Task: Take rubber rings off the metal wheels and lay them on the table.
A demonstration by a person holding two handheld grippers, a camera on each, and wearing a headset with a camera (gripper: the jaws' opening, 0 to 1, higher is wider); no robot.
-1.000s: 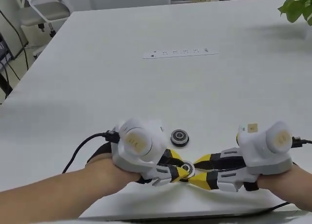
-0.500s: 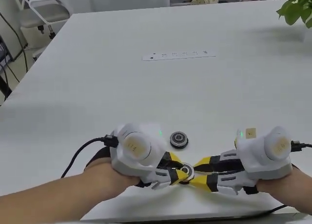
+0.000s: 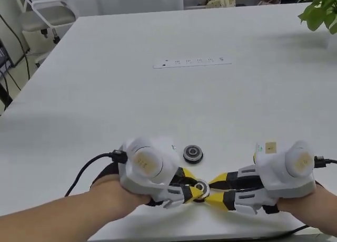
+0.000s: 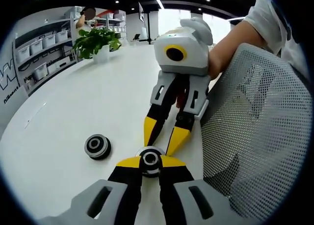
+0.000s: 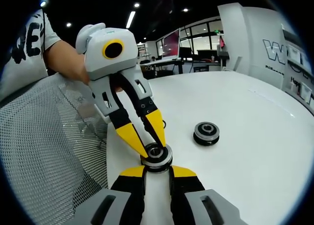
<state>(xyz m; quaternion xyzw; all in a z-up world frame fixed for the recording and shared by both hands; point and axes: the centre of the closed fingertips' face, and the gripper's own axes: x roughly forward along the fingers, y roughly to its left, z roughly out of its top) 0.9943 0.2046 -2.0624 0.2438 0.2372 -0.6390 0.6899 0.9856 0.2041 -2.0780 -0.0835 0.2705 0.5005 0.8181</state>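
Wheel (image 3: 199, 189) clamped head-on by left gripper (image 3: 188, 188) and right gripper (image 3: 211, 191), likely one bracing, one peeling its rubber ring (image 5: 166, 162).

The table (image 3: 105, 94) is smooth, matt white. A loose wheel (image 3: 193, 153) on it has a shiny metal hub in a dull black rubber ring (image 4: 88, 147). At the table's near edge, the left gripper (image 4: 150, 162) and right gripper (image 5: 157, 169) have glossy white plastic shells and matt yellow-black jaws; the held wheel (image 3: 200, 189) gleams metallic.

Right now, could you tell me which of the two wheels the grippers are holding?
The near wheel, clamped between left gripper and right gripper; the far wheel lies free on the table.
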